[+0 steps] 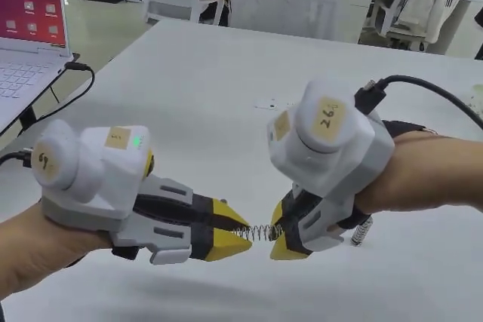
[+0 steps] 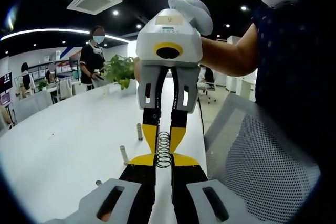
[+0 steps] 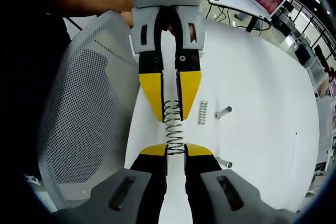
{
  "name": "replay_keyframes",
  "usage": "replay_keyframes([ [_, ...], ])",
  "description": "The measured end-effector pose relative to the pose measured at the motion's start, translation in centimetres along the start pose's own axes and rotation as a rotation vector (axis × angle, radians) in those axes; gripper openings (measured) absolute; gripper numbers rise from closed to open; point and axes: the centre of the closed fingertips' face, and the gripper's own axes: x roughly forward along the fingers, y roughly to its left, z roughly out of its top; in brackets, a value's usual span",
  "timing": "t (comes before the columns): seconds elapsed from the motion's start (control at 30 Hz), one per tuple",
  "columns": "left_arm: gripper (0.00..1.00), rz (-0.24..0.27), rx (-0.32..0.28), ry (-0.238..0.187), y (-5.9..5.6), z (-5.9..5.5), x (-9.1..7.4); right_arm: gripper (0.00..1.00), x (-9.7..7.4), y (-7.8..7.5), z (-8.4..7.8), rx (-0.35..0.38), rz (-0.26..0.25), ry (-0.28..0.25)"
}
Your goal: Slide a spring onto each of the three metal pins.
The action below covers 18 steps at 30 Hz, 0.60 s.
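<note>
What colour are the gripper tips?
Yellow, on the left gripper and right gripper, both pinching the spring; clearest in the right gripper view.

The spring (image 1: 256, 231) is bare, shiny metal wire; the bench (image 1: 204, 81) smooth matt white; the chair back (image 2: 262, 150) grey perforated mesh.

The left gripper (image 1: 240, 236), lower left in the head view, has a white-and-grey shell, a round cap with a tan numbered sticker (image 1: 45, 162), a green light (image 1: 137, 141) and black jaws tipped yellow. The right gripper (image 1: 281, 240), right of centre, matches; a black cable (image 1: 423, 88) leaves its top. The sleeve (image 2: 283, 51) is dark and dotted.
</note>
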Motion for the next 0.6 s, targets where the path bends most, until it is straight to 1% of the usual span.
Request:
replay_keyframes([
  [0.4, 0.02, 0.004, 0.005, -0.001, -0.03, -0.06, 0.06, 0.09, -0.13, -0.01, 0.08, 0.008, -0.006, -0.01],
  [0.53, 0.02, 0.005, 0.013, 0.011, -0.07, -0.28, 0.18, 0.09, -0.44, 0.01, 0.28, -0.001, -0.015, -0.008],
  [0.6, 0.02, 0.006, 0.02, 0.026, -0.07, -0.61, 0.32, 0.09, -0.67, 0.02, 0.52, 0.0, -0.013, -0.014],
])
